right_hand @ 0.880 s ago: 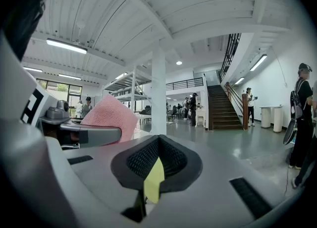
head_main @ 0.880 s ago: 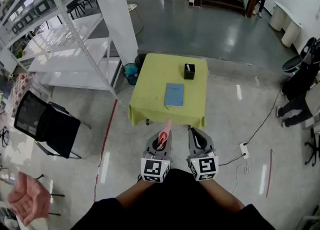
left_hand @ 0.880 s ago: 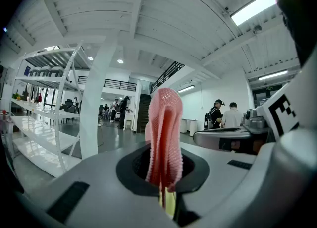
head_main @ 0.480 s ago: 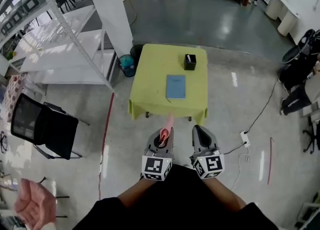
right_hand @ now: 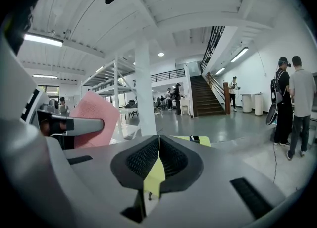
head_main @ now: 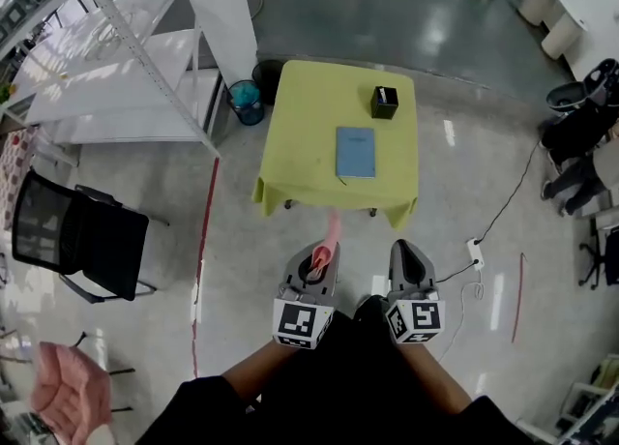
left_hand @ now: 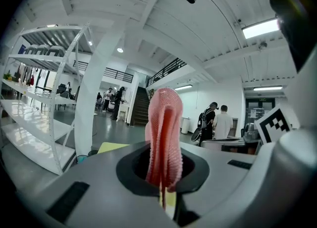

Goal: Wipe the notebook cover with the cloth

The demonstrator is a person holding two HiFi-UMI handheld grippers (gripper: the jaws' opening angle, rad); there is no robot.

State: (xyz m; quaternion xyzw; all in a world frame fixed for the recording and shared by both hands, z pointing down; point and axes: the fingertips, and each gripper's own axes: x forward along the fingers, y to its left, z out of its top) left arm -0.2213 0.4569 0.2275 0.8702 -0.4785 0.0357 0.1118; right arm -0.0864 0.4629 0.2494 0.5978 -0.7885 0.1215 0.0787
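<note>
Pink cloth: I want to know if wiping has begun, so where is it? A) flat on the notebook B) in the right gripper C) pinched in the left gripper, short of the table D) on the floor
C: the cloth is pinched between the jaws of the left gripper, held short of the table where the notebook lies.

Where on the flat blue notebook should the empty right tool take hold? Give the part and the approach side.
Probably the near short edge of the blue notebook, from the person's side. It lies flat on the yellow-green tablecloth, so only edges offer purchase; that one is nearest, and the black box stands beyond the far end. The shut right tool must open first.
</note>
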